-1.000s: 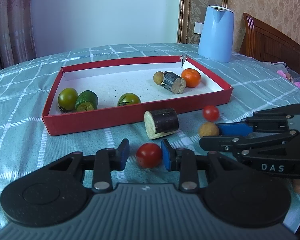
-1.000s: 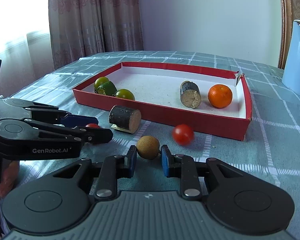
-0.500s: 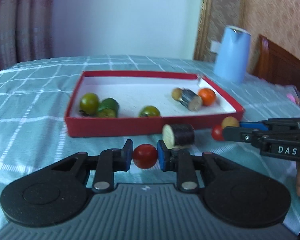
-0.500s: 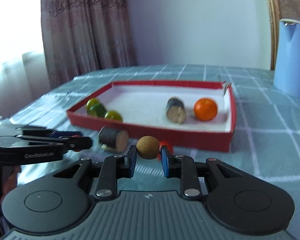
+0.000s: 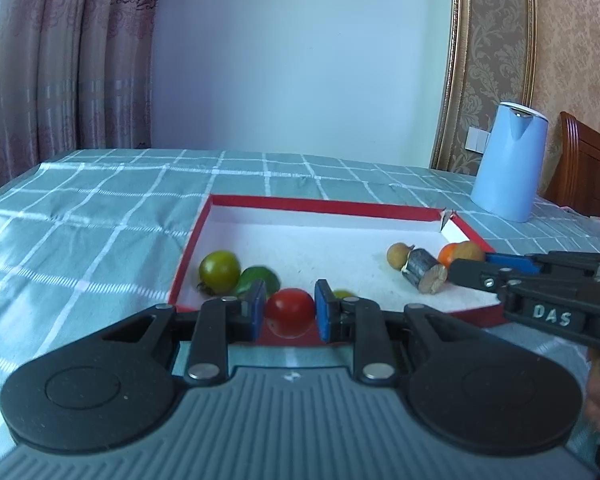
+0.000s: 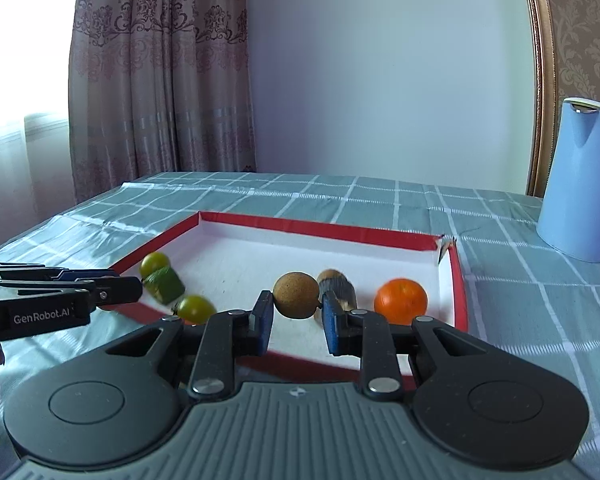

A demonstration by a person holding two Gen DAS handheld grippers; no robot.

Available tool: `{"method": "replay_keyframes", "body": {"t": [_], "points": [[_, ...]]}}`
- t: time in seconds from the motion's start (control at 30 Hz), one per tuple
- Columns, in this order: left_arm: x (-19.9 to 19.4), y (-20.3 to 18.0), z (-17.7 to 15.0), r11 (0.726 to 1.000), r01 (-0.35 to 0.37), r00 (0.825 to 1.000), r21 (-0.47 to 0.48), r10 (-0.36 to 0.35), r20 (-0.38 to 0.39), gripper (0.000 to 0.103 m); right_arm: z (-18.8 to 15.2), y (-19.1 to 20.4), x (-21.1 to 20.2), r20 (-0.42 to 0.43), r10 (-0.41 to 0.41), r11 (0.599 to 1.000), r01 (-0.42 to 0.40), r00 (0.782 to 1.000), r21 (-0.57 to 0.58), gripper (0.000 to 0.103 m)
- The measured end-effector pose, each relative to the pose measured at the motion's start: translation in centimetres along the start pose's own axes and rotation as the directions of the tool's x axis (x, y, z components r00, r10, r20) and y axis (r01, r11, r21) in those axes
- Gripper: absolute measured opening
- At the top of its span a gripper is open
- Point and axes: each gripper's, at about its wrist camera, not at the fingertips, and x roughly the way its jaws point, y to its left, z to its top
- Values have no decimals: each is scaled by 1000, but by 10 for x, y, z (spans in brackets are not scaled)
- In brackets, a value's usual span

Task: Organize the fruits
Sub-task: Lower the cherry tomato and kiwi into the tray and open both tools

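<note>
Your left hand-held gripper point(image 5: 289, 311) is clenching the red tomato point(image 5: 289, 309), lower centre of frame, at the red tray's point(image 5: 324, 204) near edge. Your right hand-held gripper point(image 6: 296, 312) is gripping the brown round fruit point(image 6: 296, 295), mid-frame, over the tray floor beside the orange point(image 6: 400, 301).

Soft daylight enters from the left through the curtains point(image 6: 160, 80), blowing out the window point(image 6: 20, 60) to white glare, while fisheye bending curves the frame edges and slight motion blur smears the green fruits point(image 6: 168, 288).
</note>
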Motion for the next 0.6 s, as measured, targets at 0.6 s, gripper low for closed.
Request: {"method": "replay_keyframes", "body": {"t": [0.6], "points": [[82,-10,38,985,-170,985,0,170,-41,24,15,11,73,-114,-27,999,23,993,-36,25]]}}
